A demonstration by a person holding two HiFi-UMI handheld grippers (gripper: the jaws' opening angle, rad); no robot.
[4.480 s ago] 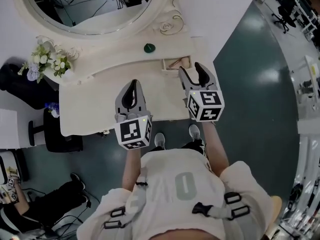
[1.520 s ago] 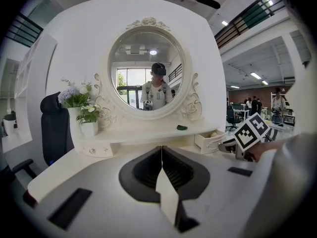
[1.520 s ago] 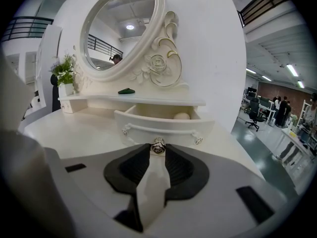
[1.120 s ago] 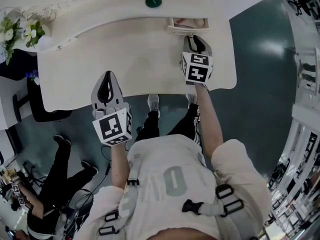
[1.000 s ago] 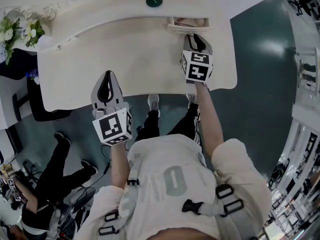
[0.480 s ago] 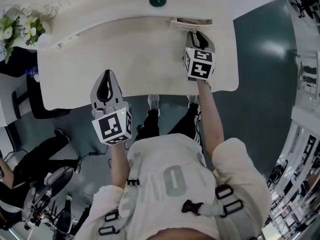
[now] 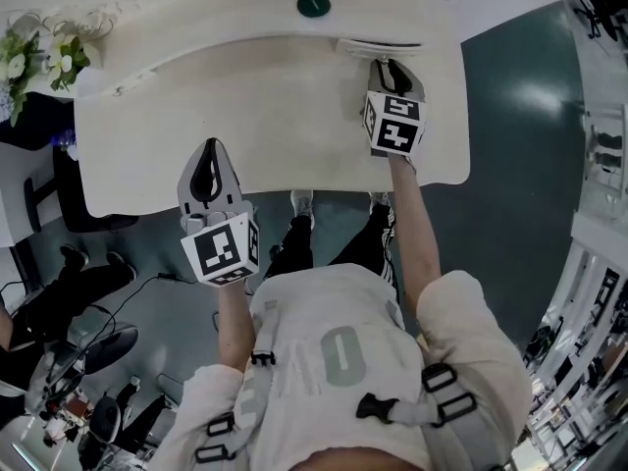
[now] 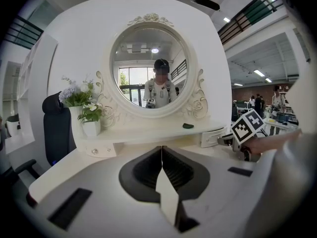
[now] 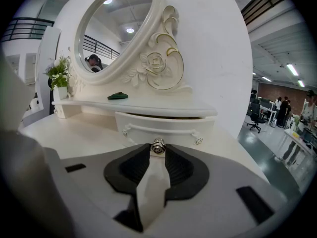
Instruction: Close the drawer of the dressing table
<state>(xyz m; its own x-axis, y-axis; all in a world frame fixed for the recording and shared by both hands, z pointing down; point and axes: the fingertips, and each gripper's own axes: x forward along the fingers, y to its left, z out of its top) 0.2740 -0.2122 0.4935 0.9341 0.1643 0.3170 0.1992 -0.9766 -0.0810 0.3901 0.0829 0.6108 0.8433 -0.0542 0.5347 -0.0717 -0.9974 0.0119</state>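
The cream dressing table (image 7: 265, 116) has a small drawer (image 7: 379, 47) under its back shelf on the right, pushed almost flush. In the right gripper view the drawer front (image 9: 163, 128) shows only a thin dark gap under the shelf. My right gripper (image 9: 158, 150) is shut on the drawer's crystal knob (image 9: 158, 146); in the head view the right gripper (image 7: 391, 67) touches the drawer front. My left gripper (image 7: 208, 155) hovers over the table's front edge, shut with nothing in it, jaws meeting in a line in the left gripper view (image 8: 161, 150).
A green dish (image 7: 314, 5) lies on the shelf below the oval mirror (image 8: 151, 66). A flower pot (image 7: 39, 62) stands at the left end above a second small drawer (image 8: 94, 151). A black chair (image 8: 55, 128) stands left of the table.
The drawer has slid in from clearly open to almost shut. My right gripper moved toward the mirror with the knob. The left gripper stayed put.
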